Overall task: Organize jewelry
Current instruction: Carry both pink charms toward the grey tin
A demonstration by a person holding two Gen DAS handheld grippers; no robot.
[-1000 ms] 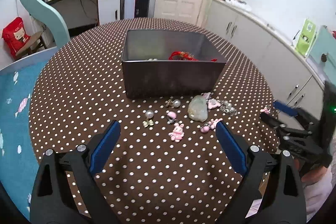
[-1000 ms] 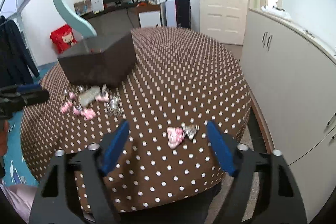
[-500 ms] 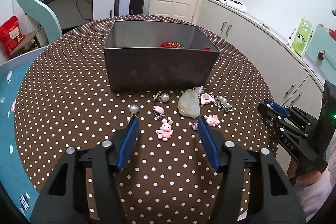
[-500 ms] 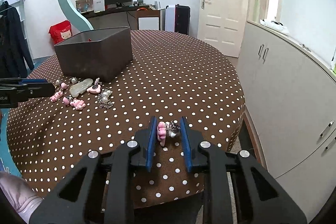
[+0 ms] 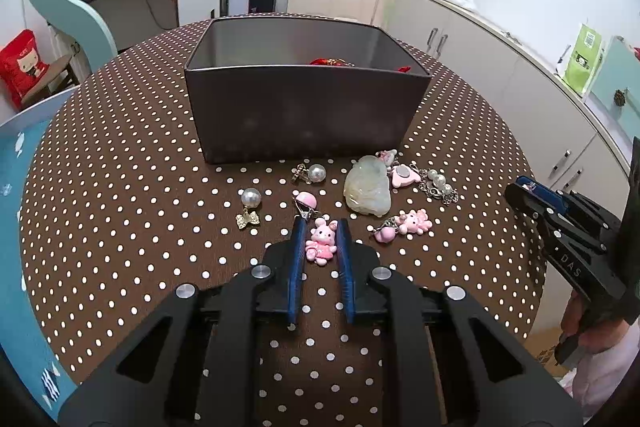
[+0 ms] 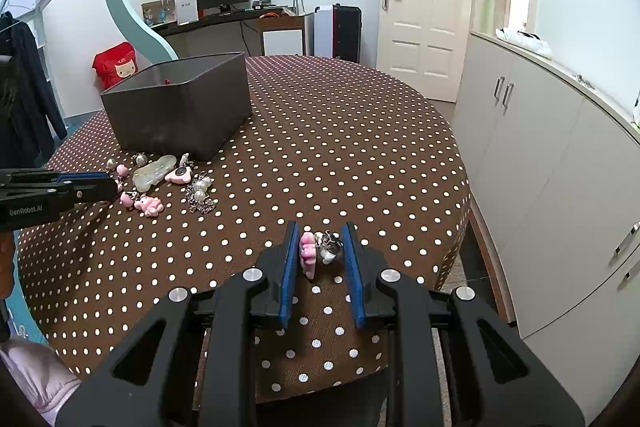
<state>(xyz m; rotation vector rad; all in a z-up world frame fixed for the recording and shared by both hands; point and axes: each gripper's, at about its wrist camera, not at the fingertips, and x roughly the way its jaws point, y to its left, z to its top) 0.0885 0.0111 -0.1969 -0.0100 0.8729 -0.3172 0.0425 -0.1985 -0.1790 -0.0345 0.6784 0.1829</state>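
My left gripper point(image 5: 320, 227) is shut on a pink bunny charm point(image 5: 321, 241) on the polka-dot table point(image 5: 120, 187). My right gripper point(image 6: 319, 233) is shut on a pink charm with a metal clasp point(image 6: 316, 251) near the table's right edge. A dark grey box point(image 5: 304, 115) stands behind the loose jewelry and holds a red item point(image 5: 332, 62). On the table lie a pale jade pendant point(image 5: 367, 185), two pearl pieces point(image 5: 250, 205), a pink heart charm with a pearl chain point(image 5: 420, 179) and a pink bear charm point(image 5: 404, 225).
The box point(image 6: 180, 111) and the jewelry cluster point(image 6: 168, 183) sit left of my right gripper. The left gripper point(image 6: 60, 189) shows at that view's left edge. White cabinets point(image 6: 560, 167) stand close beyond the table's right edge.
My left gripper moved forward and closed from wide open onto the pink bunny charm. My right gripper closed around the pink clasp charm and stays on it.
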